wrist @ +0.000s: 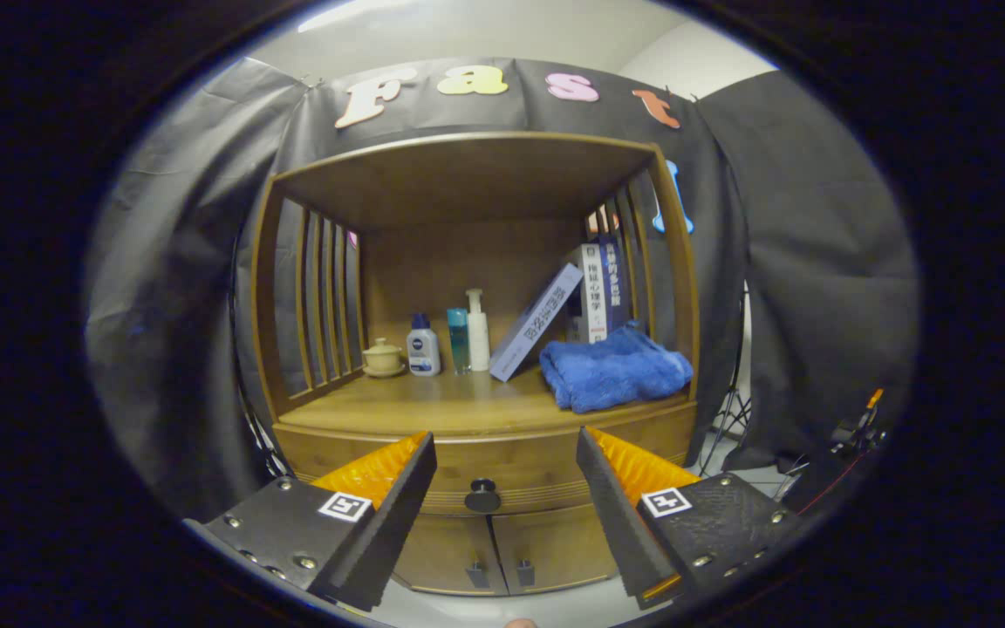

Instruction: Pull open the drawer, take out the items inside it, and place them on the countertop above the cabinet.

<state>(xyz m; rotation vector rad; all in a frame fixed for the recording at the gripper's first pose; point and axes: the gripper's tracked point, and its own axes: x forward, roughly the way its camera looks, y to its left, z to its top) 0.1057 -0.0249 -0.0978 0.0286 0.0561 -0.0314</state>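
Facing: wooden cabinet (476, 419) head-on, gripper (507, 453) held off from it, touching nothing
Cabinet: open shelf bay on top with slatted sides, drawer under it, two small doors (502, 554) at the bottom
Countertop (433, 401): floor of the open bay, holds everything listed below
Drawer (520, 475): shut, front flush with the frame, contents hidden
Towel (616, 368): blue, bunched, right front of the countertop
Books (594, 292): upright at the right rear, one more (537, 321) leaning against them
Bottles: three in a row left of the leaning book; pump bottle (477, 330), teal bottle (458, 338), white one with blue cap (422, 345)
Lidded cup (382, 357): far left, on a saucer, next to the slats
Knob (482, 496): dark, round, drawer centre, seen in the gap between the fingers, beyond them
Fingers: spread wide, nothing held
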